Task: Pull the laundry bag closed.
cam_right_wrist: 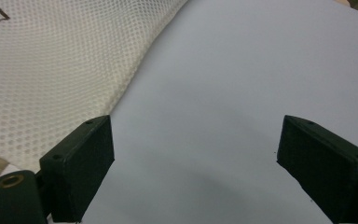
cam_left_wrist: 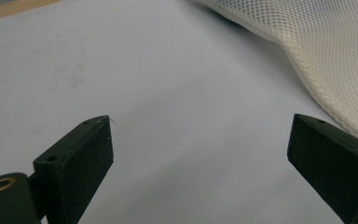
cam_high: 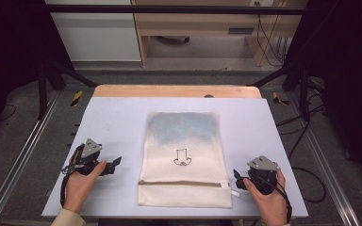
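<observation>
1. Nearest the high camera, two hands come in from the bottom edge, each holding a black two-jaw gripper low over the table.
2. On the left side, the left gripper points inward toward the bag; in its own view its jaws stand wide apart over bare tabletop, nothing between them.
3. On the right, the right gripper sits just beside the bag's lower right corner, close to a small white tag there. Its jaws are also spread apart and empty in its own view.
4. Each gripper carries a grey three-cornered plate on top and a dark cable trailing off the table edge.
5. Between the grippers lies a mesh bag, flat and rectangular, at the middle of the table.
6. Its fabric is cream-white netting with a fine honeycomb weave, soft and slightly puffed at the edges, as the gripper views show.
7. A zipper with tan tape runs across near the bag's near end, and a small black line drawing marks its centre.
8. Something bluish-grey shows faintly through the mesh in the bag's far half; what it is cannot be told.
9. Smooth, matte, pale grey-lavender tabletop, with a wooden strip along the far edge.
</observation>
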`<move>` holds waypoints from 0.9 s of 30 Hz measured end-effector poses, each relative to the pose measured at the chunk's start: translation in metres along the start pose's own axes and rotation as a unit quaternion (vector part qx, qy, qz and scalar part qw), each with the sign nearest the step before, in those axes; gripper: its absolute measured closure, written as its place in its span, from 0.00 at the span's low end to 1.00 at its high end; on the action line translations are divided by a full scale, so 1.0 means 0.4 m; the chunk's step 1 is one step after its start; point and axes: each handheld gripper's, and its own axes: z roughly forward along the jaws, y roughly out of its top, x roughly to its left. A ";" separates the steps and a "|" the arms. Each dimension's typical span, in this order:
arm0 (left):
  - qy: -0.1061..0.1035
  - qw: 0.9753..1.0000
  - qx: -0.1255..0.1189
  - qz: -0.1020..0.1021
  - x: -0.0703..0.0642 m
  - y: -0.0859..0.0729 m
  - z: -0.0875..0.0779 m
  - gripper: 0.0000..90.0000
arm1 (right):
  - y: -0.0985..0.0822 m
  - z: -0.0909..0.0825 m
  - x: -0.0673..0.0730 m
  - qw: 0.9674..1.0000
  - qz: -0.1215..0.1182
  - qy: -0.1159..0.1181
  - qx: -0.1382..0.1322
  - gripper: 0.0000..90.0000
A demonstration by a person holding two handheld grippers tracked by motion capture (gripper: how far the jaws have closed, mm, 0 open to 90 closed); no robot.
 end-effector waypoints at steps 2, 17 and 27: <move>-0.001 1.000 -0.001 -0.006 0.000 -0.002 -0.007 0.08 | 0.003 -0.003 0.008 1.000 0.003 0.007 -0.002 0.13; 0.002 1.000 0.002 0.016 -0.021 -0.007 -0.027 0.07 | 0.075 0.010 0.100 0.994 -0.053 0.095 0.008 0.21; 0.017 1.000 -0.001 0.008 -0.003 -0.012 -0.032 0.08 | 0.179 0.017 0.205 0.979 -0.134 0.154 0.022 0.28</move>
